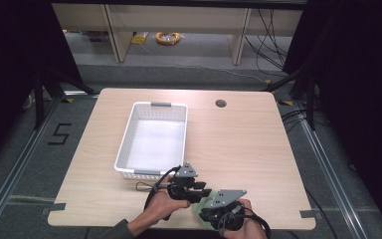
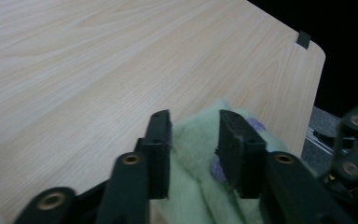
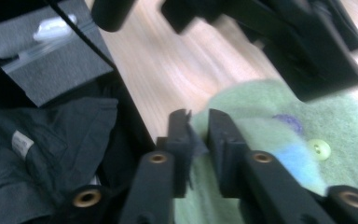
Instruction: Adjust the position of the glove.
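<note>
A pale green felt cloth [image 1: 202,203] lies at the table's front edge, between my two grippers. In the left gripper view the cloth [image 2: 193,154] bulges up between my left gripper's [image 2: 194,128] jaws, which stand apart around it. My right gripper [image 3: 199,126] has a narrow gap between its jaws, and an edge of the cloth [image 3: 279,126] stands loosely in it. The cloth bears a yellow-green button [image 3: 320,149] and purple and blue patches. From above, the left gripper [image 1: 201,191] sits just beyond the right gripper [image 1: 206,213]; a hand holds each.
A white perforated basket [image 1: 125,139] stands left of the table's middle, just beyond the grippers. A round cable hole [image 1: 221,103] is at the far side. The table's front edge runs close under the right gripper, with dark clothing [image 3: 42,140] below it.
</note>
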Action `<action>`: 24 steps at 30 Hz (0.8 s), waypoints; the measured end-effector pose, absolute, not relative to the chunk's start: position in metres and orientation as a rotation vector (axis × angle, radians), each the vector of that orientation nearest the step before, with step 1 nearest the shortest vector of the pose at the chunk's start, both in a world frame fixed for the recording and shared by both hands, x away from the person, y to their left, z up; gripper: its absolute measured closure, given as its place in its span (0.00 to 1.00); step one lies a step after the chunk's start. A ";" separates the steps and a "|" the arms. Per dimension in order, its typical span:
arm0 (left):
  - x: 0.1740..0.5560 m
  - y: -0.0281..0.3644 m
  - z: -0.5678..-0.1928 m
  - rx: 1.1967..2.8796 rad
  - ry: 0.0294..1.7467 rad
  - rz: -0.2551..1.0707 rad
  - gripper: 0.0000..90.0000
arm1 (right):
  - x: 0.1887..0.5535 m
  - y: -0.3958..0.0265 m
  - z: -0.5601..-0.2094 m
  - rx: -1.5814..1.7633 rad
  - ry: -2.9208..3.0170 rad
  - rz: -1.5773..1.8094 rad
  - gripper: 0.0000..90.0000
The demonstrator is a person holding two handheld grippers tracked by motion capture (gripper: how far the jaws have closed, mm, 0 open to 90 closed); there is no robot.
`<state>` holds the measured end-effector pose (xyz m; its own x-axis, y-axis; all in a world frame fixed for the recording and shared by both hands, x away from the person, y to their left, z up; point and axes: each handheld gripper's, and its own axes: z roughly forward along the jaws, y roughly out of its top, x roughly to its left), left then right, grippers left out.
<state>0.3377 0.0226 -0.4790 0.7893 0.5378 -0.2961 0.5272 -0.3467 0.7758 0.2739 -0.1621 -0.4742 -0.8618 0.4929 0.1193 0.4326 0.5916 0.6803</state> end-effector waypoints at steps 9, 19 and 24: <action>0.317 0.056 -0.473 1.963 0.835 0.031 0.58 | 0.277 -0.171 -0.473 0.853 2.744 1.205 0.68; 0.283 0.061 -0.476 2.003 0.795 0.020 0.58 | 0.302 -0.208 -0.451 0.932 2.590 1.168 0.69; 0.272 0.049 -0.484 2.039 0.778 -0.037 0.61 | 0.321 -0.209 -0.462 0.956 2.627 1.148 0.70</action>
<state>0.2716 0.0487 -0.4842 0.7994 0.5106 -0.3167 0.5382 -0.3744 0.7551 0.3209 -0.2089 -0.4616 -0.7934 0.5932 0.1363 0.5030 0.5128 0.6957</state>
